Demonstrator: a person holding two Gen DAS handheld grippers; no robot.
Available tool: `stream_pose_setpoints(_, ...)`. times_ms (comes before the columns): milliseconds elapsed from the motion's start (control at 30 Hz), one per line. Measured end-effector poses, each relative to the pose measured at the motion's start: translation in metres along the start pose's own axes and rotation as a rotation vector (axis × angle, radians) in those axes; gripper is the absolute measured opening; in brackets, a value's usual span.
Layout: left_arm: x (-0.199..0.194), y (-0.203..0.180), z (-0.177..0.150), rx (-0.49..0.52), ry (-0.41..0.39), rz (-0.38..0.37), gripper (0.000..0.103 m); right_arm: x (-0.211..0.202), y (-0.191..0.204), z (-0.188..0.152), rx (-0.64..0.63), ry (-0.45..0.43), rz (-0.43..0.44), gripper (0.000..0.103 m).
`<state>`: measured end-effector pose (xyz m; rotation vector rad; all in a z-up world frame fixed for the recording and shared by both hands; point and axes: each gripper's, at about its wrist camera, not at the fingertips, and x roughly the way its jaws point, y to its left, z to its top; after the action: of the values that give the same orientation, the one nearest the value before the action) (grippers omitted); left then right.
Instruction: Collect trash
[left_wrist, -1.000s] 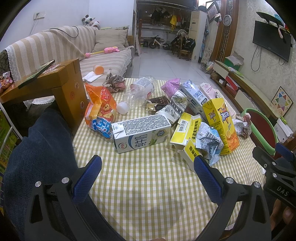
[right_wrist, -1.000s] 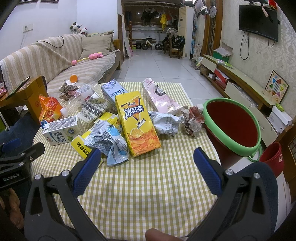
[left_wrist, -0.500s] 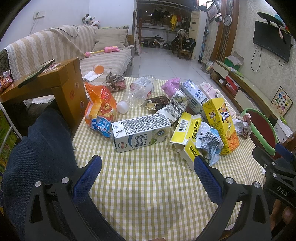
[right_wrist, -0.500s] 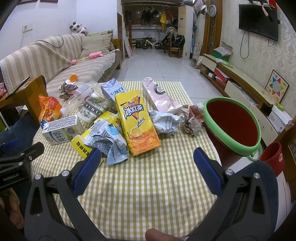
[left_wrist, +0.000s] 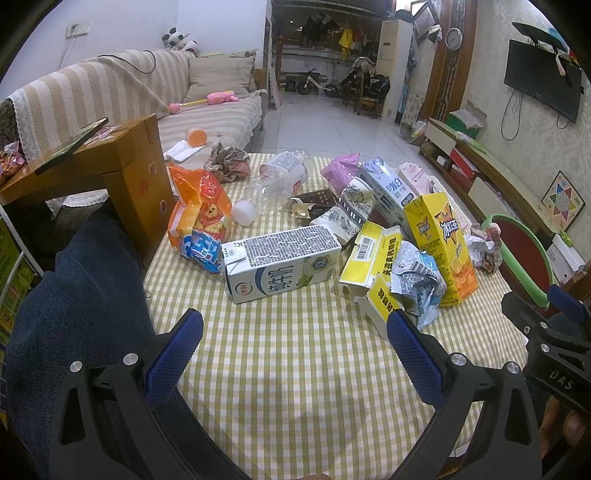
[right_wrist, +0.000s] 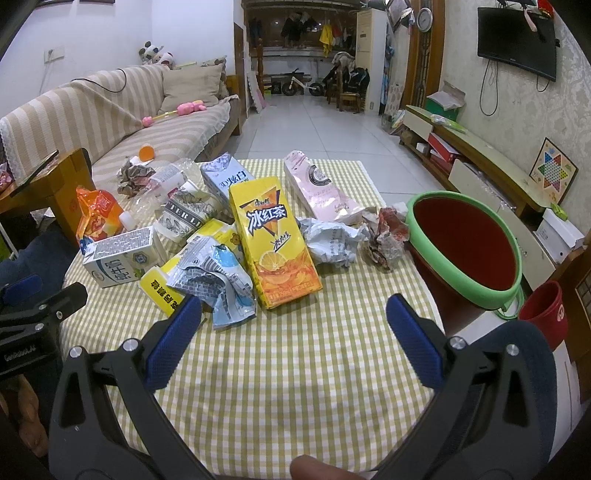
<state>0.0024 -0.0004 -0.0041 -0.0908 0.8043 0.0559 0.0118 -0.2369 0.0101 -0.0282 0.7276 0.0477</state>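
Observation:
Trash lies scattered on a checked tablecloth (left_wrist: 295, 362): a white milk carton (left_wrist: 280, 264), a yellow iced-tea carton (right_wrist: 271, 243), a crumpled blue-grey wrapper (right_wrist: 218, 284), an orange snack bag (left_wrist: 197, 218), a clear plastic bottle (left_wrist: 280, 177) and crumpled paper (right_wrist: 330, 242). A red bin with a green rim (right_wrist: 467, 247) stands at the table's right edge. My left gripper (left_wrist: 293, 325) is open and empty, above the near cloth in front of the milk carton. My right gripper (right_wrist: 293, 312) is open and empty, just in front of the iced-tea carton.
A wooden stool (left_wrist: 96, 162) stands by the table's left side, with a striped sofa (left_wrist: 110, 96) behind. A small red cup (right_wrist: 543, 314) sits below the bin. A low TV cabinet (right_wrist: 480, 158) runs along the right wall.

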Motion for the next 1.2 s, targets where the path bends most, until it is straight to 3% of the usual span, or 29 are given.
stream_pose_setpoints(200,0.003,0.001,-0.007,-0.013,0.019,-0.006,0.095,0.007,-0.001,0.002,0.006,0.016,0.010,0.099)
stream_pose_setpoints(467,0.016,0.009,0.005,-0.050,0.112,-0.007,0.095,0.017,0.000,0.012,-0.014,0.058,0.045,0.099)
stream_pose_setpoints(700,0.023,0.002,0.024,0.049,0.132,-0.063,0.095,0.037,-0.003,0.028,-0.036,0.115,0.121,0.099)
stream_pose_setpoints(800,0.029,-0.003,0.034,0.136,0.139,-0.044,0.095,0.044,-0.004,0.040,-0.068,0.097,0.127,0.099)
stream_pose_setpoints(967,0.040,-0.014,0.049,0.306,0.172,-0.082,0.095,0.066,-0.006,0.062,-0.105,0.097,0.121,0.099)
stream_pose_setpoints(1200,0.073,-0.002,0.065,0.376,0.267,-0.052,0.095,0.101,-0.005,0.075,-0.157,0.154,0.131,0.099)
